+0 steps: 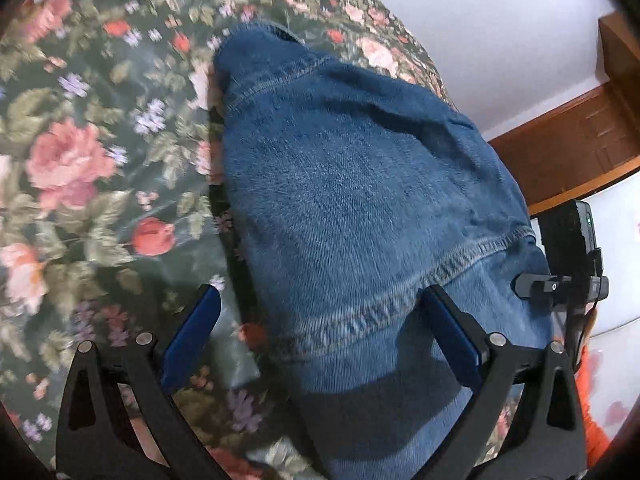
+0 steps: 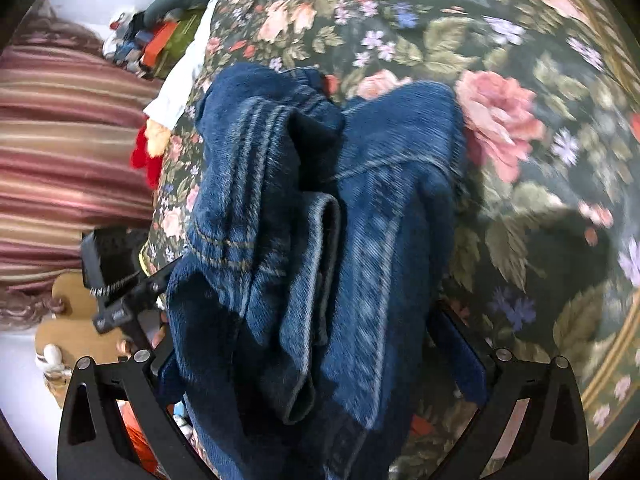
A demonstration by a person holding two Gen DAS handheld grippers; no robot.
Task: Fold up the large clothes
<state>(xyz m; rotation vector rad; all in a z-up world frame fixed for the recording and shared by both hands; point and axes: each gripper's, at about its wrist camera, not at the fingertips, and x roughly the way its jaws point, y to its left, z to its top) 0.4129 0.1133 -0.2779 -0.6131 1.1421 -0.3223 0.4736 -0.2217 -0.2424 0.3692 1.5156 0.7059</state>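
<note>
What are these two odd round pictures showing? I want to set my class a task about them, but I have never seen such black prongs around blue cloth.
No robot is here: a person holds a two-fingered grabbing tool in each hand, and each tool carries a wide-angle camera looking along its fingers. One picture is from the left gripper, the other from the right gripper. The black prongs with blue pads are those fingers. The blue cloth is a denim garment, probably jeans, lying on a floral bedspread. In both views the fingers stand wide apart with denim between them, so nothing looks firmly pinched. In the right view the denim is bunched in folds.
</note>
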